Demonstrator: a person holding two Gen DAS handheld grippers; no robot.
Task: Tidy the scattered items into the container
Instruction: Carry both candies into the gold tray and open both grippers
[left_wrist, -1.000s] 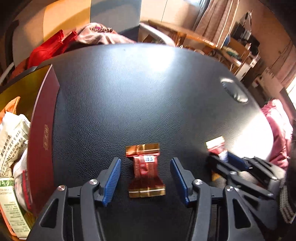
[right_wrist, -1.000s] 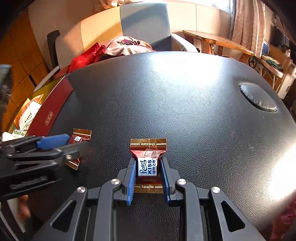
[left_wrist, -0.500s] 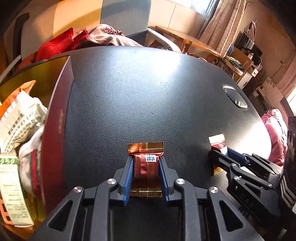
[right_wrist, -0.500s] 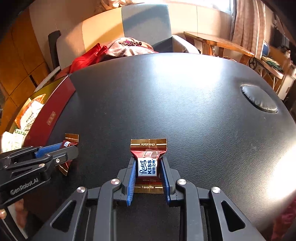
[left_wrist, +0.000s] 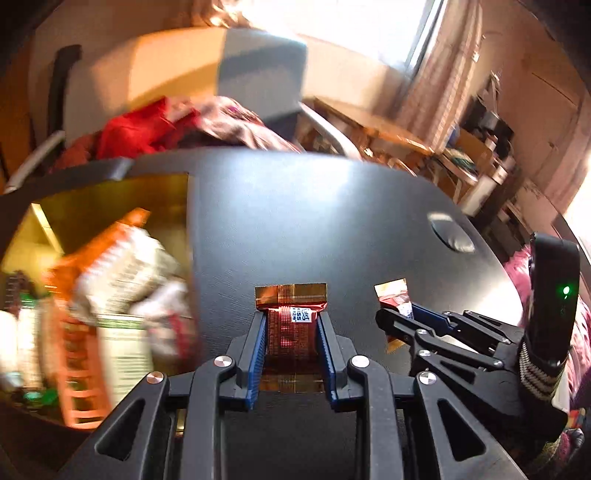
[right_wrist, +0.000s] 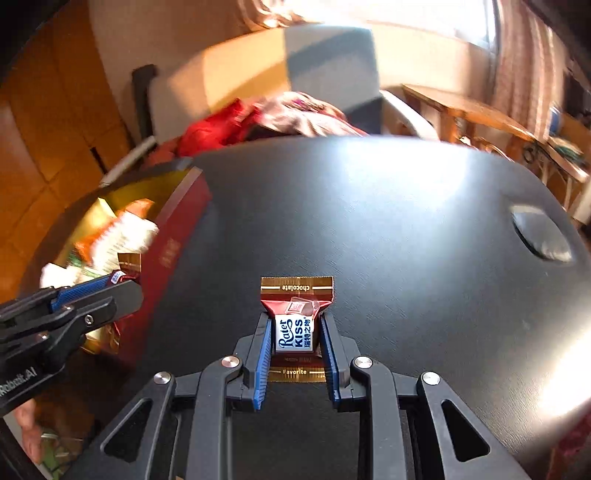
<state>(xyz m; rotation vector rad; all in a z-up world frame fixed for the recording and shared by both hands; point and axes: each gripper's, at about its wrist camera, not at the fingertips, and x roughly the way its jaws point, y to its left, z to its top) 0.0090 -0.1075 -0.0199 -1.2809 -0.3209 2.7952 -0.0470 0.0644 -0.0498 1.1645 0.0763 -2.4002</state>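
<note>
1. Two chocolates are in hand, one per gripper, so both can go to the box in a single trip.
2. Left gripper (left_wrist: 290, 338): its fingers have just closed, and they now pinch a red-and-gold chocolate (left_wrist: 291, 328) by its sides, the crimped end sticking out ahead. It appears lifted clear of the table (left_wrist: 332, 221).
3. Right gripper (right_wrist: 293, 345): fingers nearly closed on a "Kiss" chocolate (right_wrist: 295, 325), gripped across the thick middle, probably because the flat wrapper ends give no purchase.
4. Box (right_wrist: 173, 236): red-walled with a gold lining, it sits at the table's left edge and already holds several snack packets (left_wrist: 122, 266). In the right view the left gripper's candy is at or just over the box's near wall; the right one is farther off, above the bare table.
5. Judgement: pick-up looks done for these two; what remains is carrying each over the opening and letting go. No other loose items show on the table.
</note>
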